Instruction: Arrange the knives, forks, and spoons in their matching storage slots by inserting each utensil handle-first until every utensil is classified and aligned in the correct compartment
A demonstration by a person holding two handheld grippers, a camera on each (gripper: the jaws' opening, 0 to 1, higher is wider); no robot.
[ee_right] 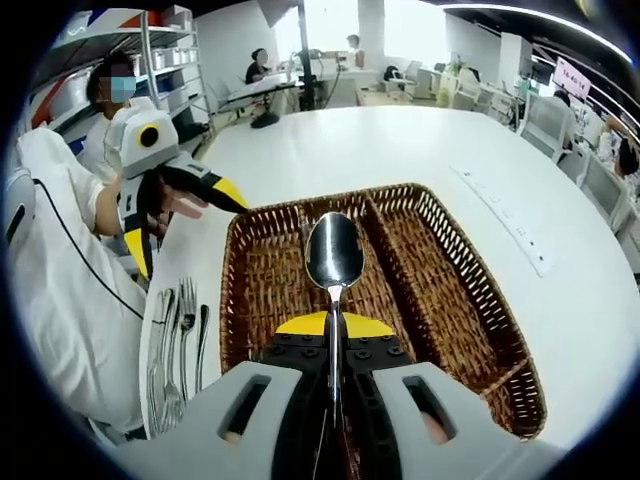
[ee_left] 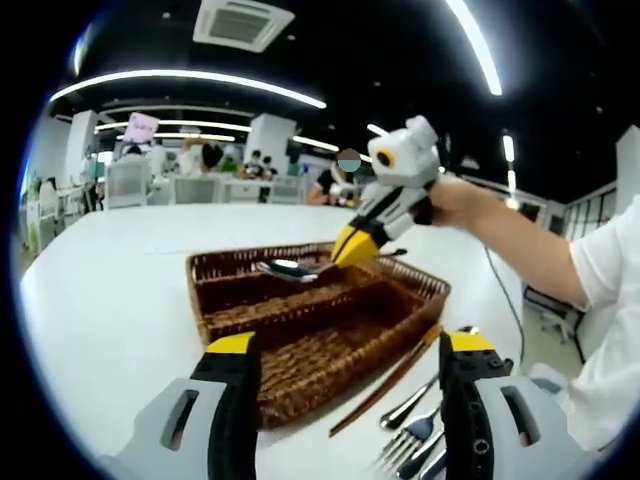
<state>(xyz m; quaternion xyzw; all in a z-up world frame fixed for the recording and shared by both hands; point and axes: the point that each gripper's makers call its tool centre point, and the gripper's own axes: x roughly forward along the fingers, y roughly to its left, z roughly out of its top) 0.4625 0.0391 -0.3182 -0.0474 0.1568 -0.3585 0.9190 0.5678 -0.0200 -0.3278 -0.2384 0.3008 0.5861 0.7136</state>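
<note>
Right gripper [ee_right: 334,335] is pinching a polished metal spoon [ee_right: 334,252] by its handle, jaws pressed together on it; the oval bowl is pointing forward, hanging over the middle compartment of the wicker tray [ee_right: 470,290]. Tray: brown woven basketwork, three long slots, sitting on the smooth white worktop [ee_right: 420,150]. The left gripper view is showing the same spoon from the side, bowl hovering above the tray's far end, gripped in the yellow-tipped jaws.

Left gripper [ee_left: 345,345] is standing spread, holding nothing, just in front of the tray's near edge. The right gripper view is catching it off the tray's left.

Loose forks [ee_right: 180,330] are lying in a row on the worktop beside the tray, alongside brown chopsticks [ee_left: 390,380].
</note>
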